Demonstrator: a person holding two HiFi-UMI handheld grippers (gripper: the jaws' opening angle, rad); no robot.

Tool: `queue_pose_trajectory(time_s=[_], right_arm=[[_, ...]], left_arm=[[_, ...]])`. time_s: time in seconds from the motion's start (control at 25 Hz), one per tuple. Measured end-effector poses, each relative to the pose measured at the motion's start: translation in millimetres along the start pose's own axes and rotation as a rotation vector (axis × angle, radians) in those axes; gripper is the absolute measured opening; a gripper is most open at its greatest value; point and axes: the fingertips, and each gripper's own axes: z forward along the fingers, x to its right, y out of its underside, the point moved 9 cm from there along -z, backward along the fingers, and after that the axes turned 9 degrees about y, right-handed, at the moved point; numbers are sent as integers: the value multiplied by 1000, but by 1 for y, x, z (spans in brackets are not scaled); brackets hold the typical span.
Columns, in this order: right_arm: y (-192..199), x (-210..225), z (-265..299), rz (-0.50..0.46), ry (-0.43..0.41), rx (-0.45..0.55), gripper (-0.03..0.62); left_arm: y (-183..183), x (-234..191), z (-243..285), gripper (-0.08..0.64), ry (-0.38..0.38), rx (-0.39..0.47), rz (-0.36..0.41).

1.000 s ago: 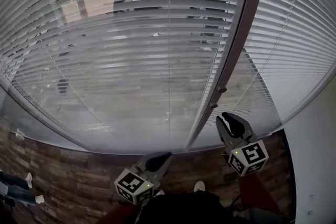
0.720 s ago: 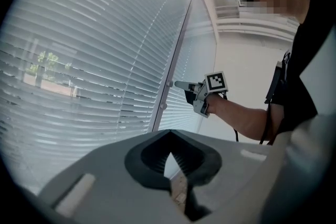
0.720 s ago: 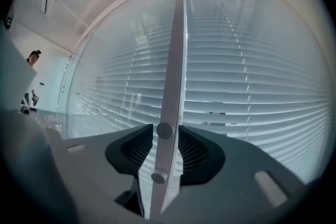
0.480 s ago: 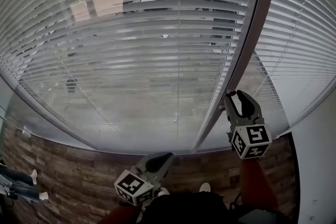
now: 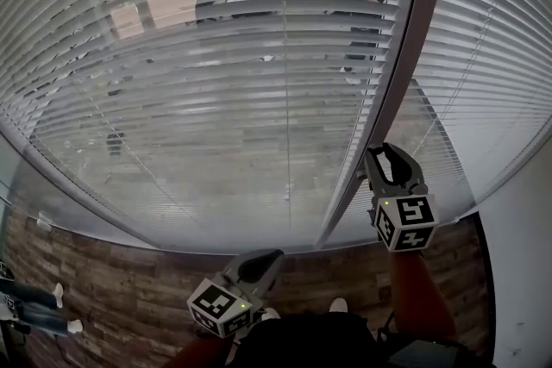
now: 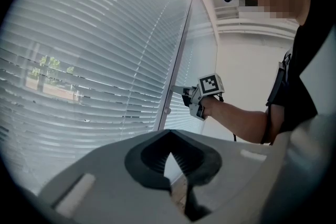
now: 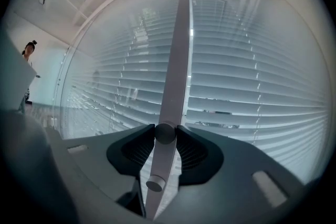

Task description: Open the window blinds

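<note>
Grey slatted blinds (image 5: 241,82) cover the window on both sides of a brown upright frame post (image 5: 405,56). Two small round knobs sit on that post. In the right gripper view the upper knob (image 7: 165,132) is pinched between the jaws of my right gripper (image 7: 165,136), while the lower knob (image 7: 155,184) is free beneath it. The head view shows my right gripper (image 5: 380,153) pressed against the post at waist height. My left gripper (image 5: 269,256) hangs low by my body, shut and empty. From the left gripper view, the right gripper (image 6: 178,90) reaches the post just above the lower knob (image 6: 167,110).
Dark wood-pattern floor (image 5: 112,289) runs below the window. A white wall (image 5: 526,254) closes the right side. Someone's legs and shoes (image 5: 34,314) show at the far left, and a person (image 7: 29,52) stands far off along the window.
My right gripper rose from below the knobs to the post and closed round the upper knob. My left gripper stayed where it was.
</note>
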Motion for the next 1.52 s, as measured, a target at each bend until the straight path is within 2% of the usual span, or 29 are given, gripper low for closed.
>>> queue_pose_trajectory(time_s=[0.12,0.44,0.56,0.64,0.72,0.8,0.96,1.04,1.12,1.32,1.4,1.52], right_arm=[[-2,-1,1,-80,11,-4,153],[-7,-15,-1,-485,101,1,149],[-4,-19,0,-573,123,-5,149],[-6,-20,-2,-539,115,3,153],[-12,-19,-7,-450,96,21,189],[-13,-15,-8,-318,65,27,196],[-1,2,-4,6,10,-7,176],[2,5,-3,119,-17,-24,170],[2,4,-1,140,-22,-30,161],[3,-1,-2,121,4,-27,153],[4,-4,-4,72,15,-26,152],[0,-6,-3,-71,39,-29,149]], left_arm=[[3,-1,1,2,0,-12,4],[7,0,4,2,9,-29,2],[7,1,4,2,14,-25,-3],[6,2,2,2,17,-19,-8],[6,4,0,0,17,-14,-9],[8,3,2,2,15,-19,-5],[9,3,9,2,15,-29,-13],[8,4,9,2,15,-30,-12],[6,5,9,1,16,-25,-11],[9,7,6,2,20,-29,-17],[14,6,3,2,18,-36,-7],[14,4,3,0,13,-36,-10]])
